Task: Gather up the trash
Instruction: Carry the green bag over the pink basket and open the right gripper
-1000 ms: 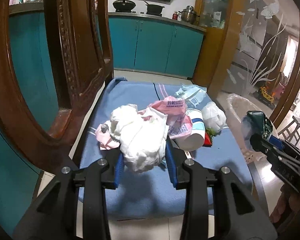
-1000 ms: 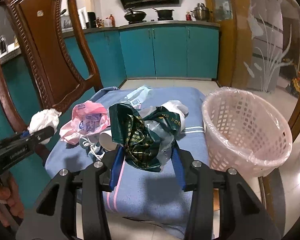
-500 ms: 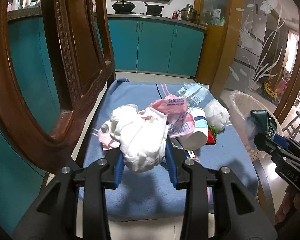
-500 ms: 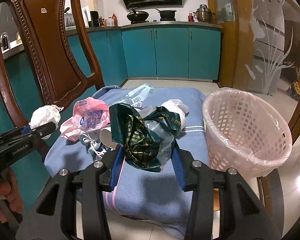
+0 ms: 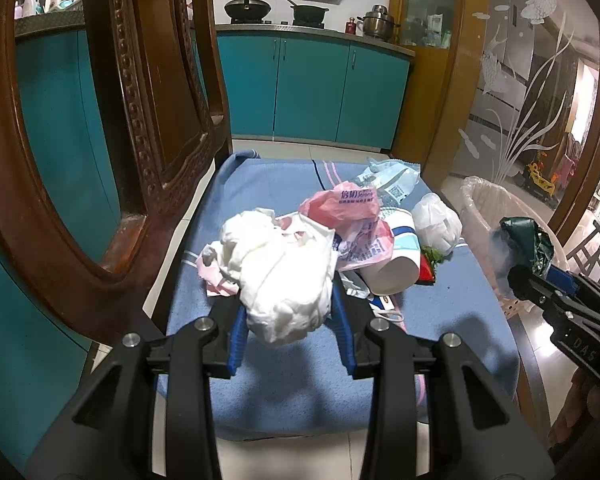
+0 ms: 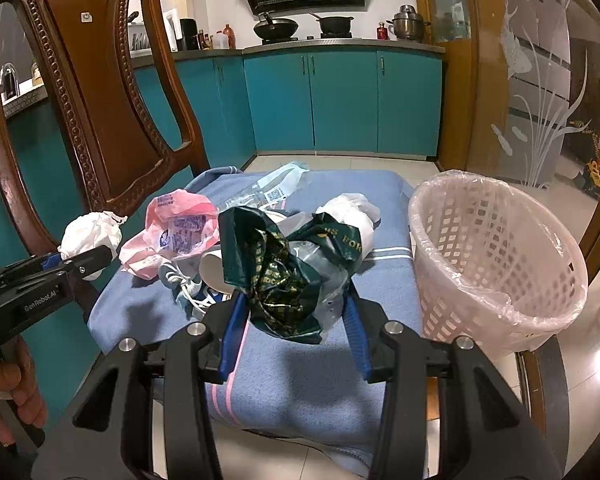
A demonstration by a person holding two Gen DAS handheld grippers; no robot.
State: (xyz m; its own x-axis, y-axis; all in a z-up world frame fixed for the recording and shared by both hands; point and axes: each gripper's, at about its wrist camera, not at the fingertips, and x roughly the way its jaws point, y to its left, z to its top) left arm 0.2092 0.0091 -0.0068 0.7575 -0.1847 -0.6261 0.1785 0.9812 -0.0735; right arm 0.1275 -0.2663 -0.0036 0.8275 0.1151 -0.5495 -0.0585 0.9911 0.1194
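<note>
Your support surface is a wooden chair seat covered by a blue towel (image 6: 300, 380). Taking the white paper cup (image 5: 392, 268) lying on its side as landmark: pink plastic bag (image 5: 348, 216) just left of and partly over it, clear printed wrapper (image 5: 388, 180) behind it, white knotted bag (image 5: 436, 224) at its right.

The wad (image 5: 288, 276) is white, the wrapper (image 6: 288, 268) is dark green with gold letters, the bag (image 6: 172, 232) is pink, the blanket (image 6: 312, 372) is blue with pink stripes, and the basket (image 6: 496, 260) is pale pink
</note>
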